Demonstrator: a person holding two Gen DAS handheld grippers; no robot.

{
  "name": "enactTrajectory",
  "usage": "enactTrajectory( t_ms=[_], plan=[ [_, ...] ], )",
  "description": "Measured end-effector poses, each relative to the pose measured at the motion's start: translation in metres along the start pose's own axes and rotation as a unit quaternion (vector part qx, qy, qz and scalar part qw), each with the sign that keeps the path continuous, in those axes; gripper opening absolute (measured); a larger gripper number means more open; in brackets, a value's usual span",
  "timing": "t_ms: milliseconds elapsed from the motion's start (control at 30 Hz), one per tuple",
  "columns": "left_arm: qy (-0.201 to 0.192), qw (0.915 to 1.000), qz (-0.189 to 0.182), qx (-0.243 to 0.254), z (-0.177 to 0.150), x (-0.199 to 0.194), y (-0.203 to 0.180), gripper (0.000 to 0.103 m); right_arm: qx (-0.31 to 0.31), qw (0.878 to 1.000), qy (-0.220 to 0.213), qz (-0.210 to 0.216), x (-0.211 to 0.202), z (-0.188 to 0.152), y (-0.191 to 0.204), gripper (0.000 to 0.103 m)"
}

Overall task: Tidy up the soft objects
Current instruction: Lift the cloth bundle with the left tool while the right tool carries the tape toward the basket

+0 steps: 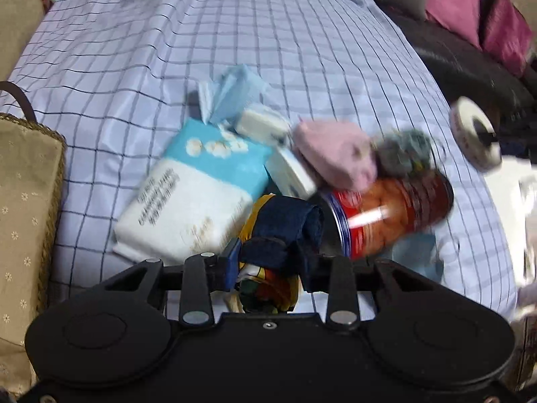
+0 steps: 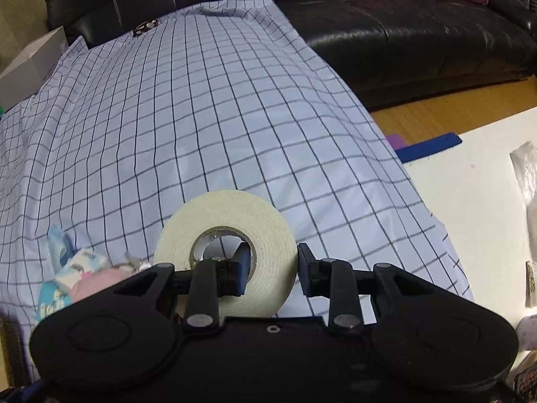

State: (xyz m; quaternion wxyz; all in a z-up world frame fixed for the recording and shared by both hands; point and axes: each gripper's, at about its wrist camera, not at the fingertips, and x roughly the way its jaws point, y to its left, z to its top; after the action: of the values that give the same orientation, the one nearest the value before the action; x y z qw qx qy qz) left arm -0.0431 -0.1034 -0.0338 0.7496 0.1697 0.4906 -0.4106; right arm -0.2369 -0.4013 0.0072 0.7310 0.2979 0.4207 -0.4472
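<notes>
Dark blue cloth (image 1: 285, 225) is clamped between the fingers of the left gripper (image 1: 268, 255), just above the checked sheet (image 1: 235, 33). Beyond these fingers a tissue pack (image 1: 198, 191), a pink sock (image 1: 335, 154) and a can (image 1: 396, 215) are seen. A tape roll (image 2: 225, 235) is gripped by the right gripper (image 2: 273, 268), one finger inside its hole.

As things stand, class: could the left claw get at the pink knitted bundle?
Probably not yet. The left claw is shut on a dark blue cloth roll, and the pink knitted bundle lies beyond, atop a red can.
</notes>
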Motion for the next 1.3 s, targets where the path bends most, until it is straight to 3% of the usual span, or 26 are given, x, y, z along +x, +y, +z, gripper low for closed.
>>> enactTrajectory(
  t_ms=[133,233,333,400,500,600,667,767,1300],
  plan=[
    [0.015,0.9988,-0.004,0.047,-0.02,0.002,-0.012,0.035,-0.015,1.0,0.002,-0.005,0.002,-0.006,-0.003,0.028],
    [0.021,0.9968,0.021,0.074,-0.032,0.008,-0.019,0.039,-0.013,1.0,0.008,-0.01,0.009,-0.007,-0.006,0.028],
    [0.045,0.9966,0.029,0.063,-0.035,0.021,-0.015,0.045,-0.008,1.0,0.014,-0.009,0.015,-0.005,-0.008,0.028],
    [0.05,0.9967,0.032,0.056,-0.034,0.027,-0.011,0.058,-0.01,1.0,0.014,-0.009,0.016,-0.005,-0.007,0.028],
    [0.059,0.997,0.032,0.04,-0.029,0.037,-0.009,0.058,-0.013,1.0,0.014,-0.006,0.016,-0.006,-0.006,0.028],
    [0.064,0.997,0.029,0.031,-0.025,0.044,-0.009,0.057,-0.013,1.0,0.013,-0.006,0.016,-0.006,-0.007,0.028],
    [0.065,0.9971,0.031,0.025,-0.022,0.047,-0.008,0.046,-0.011,1.0,0.014,-0.007,0.017,-0.005,-0.009,0.029],
    [0.063,0.9974,0.031,0.015,-0.022,0.046,-0.005,0.04,-0.007,1.0,0.014,-0.008,0.017,-0.005,-0.012,0.029],
    [0.021,0.9993,0.02,-0.022,-0.011,0.001,0.009,0.04,-0.023,1.0,-0.004,0.01,0.002,-0.005,0.014,0.029]
  ],
)
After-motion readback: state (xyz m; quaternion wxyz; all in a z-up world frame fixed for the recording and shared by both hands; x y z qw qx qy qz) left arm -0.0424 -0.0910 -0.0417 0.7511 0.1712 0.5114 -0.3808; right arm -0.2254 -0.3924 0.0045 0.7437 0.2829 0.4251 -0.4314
